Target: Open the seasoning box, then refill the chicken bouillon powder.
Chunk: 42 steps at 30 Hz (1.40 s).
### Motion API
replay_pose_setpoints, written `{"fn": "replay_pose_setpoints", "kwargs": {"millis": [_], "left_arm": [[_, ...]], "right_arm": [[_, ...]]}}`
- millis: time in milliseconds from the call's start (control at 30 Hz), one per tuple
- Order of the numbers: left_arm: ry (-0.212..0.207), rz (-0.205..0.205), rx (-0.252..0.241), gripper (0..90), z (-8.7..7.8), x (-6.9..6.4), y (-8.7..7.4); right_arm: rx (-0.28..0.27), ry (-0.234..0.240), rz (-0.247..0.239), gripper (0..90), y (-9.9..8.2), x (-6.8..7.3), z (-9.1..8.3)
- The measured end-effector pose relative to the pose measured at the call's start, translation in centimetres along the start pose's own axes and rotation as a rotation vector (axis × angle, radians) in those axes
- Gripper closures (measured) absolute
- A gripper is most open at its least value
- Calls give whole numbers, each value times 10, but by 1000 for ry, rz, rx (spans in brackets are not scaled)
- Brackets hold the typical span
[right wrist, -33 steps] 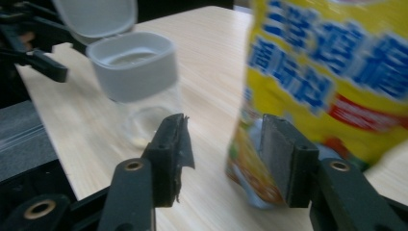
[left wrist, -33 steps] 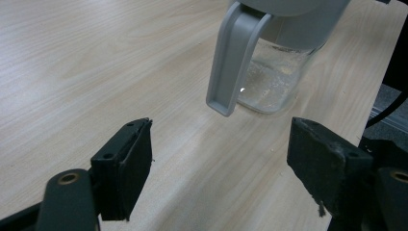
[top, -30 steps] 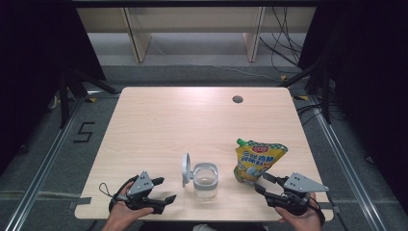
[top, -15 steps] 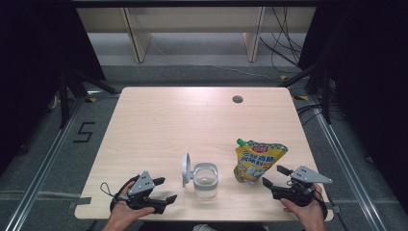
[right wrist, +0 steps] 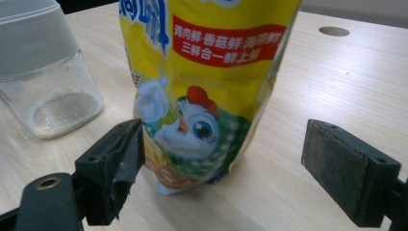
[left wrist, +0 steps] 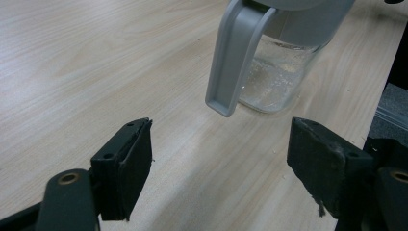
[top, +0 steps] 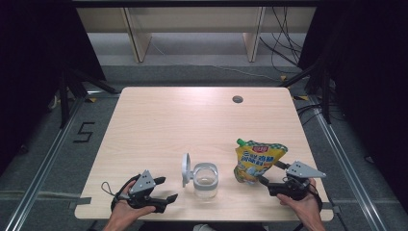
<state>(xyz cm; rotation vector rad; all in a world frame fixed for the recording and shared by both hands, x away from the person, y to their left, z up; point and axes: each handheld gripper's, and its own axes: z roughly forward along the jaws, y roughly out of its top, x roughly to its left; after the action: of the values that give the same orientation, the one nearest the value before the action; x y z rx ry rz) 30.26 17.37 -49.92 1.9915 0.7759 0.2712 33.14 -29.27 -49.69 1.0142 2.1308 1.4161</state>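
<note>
Now the yellow pouch (top: 257, 162) stands upright on the table (top: 192, 120), near the front edge, at about 4 o'clock from the middle. It has a green cap on top and a chicken drawn on its front (right wrist: 195, 126).

The right gripper (top: 269, 182) sits at 5 o'clock from the pouch, just beside its bottom. Its jaws have just been opening and now stand wide apart. In the right gripper view the pouch's bottom is just ahead of the two black pads, and the pads (right wrist: 120, 163) do not press on it. So this gripper holds nothing.

The jar (top: 205, 180) stands at 9 o'clock from the pouch, near it but not touching. It is clear glass with a grey top, and its grey lid (top: 185, 169) is flipped up on the left side. A little white powder lies at its bottom (left wrist: 274, 79).

The left gripper (top: 168, 198) rests at 8 o'clock from the jar. Its jaws are wide open too, with bare table between them. The jar is just past its tips, not touched.
</note>
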Motion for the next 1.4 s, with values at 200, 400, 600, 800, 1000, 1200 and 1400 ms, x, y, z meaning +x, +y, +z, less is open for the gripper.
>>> {"fn": "replay_pose_setpoints", "kwargs": {"millis": [200,400,600,800,1000,1200,1400], "left_arm": [[1,6,-1,236,0,0,1],[-1,-6,-8,235,1,-1,0],[-2,6,-1,235,1,-1,0],[-9,7,-2,235,0,-4,1],[3,21,7,235,-1,-2,1],[0,9,2,235,1,-4,0],[-4,18,10,235,1,-3,0]], "right_arm": [[-1,18,-32,160,1,0,5],[-1,17,-67,159,1,-5,10],[-22,19,-118,160,1,-6,14],[0,36,-46,163,0,-3,17],[-23,53,-70,163,0,-5,23],[-43,79,-72,165,1,-4,28],[-56,106,-45,167,2,-2,33]]}}
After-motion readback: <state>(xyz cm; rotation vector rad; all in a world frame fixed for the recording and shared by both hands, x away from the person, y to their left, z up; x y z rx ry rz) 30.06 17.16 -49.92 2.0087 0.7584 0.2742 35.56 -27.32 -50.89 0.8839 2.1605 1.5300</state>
